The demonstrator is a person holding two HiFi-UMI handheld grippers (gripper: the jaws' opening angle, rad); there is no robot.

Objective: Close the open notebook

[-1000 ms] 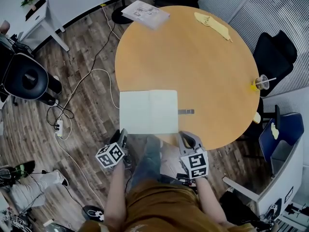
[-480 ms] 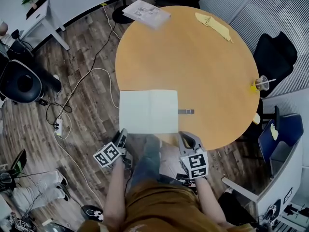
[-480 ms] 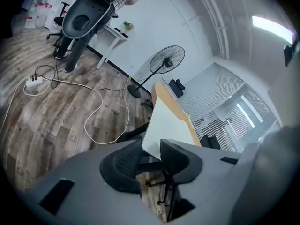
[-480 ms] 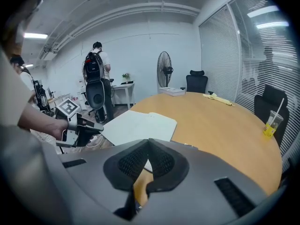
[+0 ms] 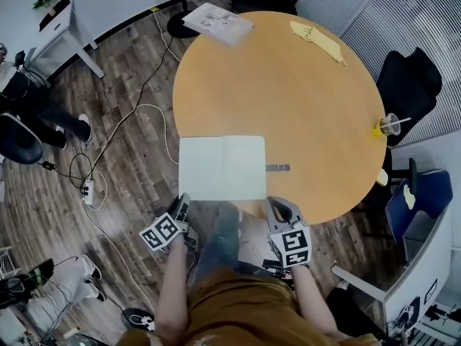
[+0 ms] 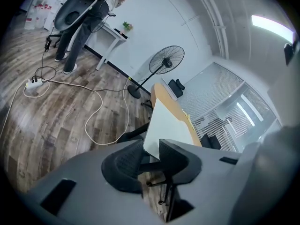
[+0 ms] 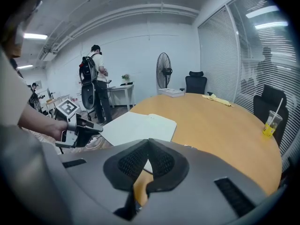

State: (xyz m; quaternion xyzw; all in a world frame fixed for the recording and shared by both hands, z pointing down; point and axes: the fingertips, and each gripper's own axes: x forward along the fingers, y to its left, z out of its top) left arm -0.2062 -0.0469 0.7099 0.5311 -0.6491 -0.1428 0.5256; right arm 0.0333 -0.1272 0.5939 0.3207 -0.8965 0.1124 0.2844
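The open notebook (image 5: pixel 222 167) lies flat, white pages up, at the near edge of the round wooden table (image 5: pixel 310 99); it also shows as the notebook (image 7: pixel 136 125). My left gripper (image 5: pixel 181 202) sits at the notebook's near left corner. In the left gripper view the left gripper (image 6: pixel 150 161) has a gap between its pads, and the notebook's corner (image 6: pixel 161 125) lies at the mouth of that gap, unpressed. Its jaws have just been closing. My right gripper (image 5: pixel 277 206) hovers by the near right corner. The right gripper (image 7: pixel 148 144) has its tips together with nothing held.
A small dark object (image 5: pixel 277 168) lies just right of the notebook. Far across the table are a stack of papers (image 5: pixel 217 20), a yellow cloth (image 5: pixel 317 38) and a plastic cup (image 5: pixel 390 125). Cables (image 5: pixel 137 114) cross the floor at left. Black chairs (image 5: pixel 407 78) stand around.
My left gripper has rolled a little where it is. The black chair and a person at far left have moved away. Notebook and right gripper have not moved.
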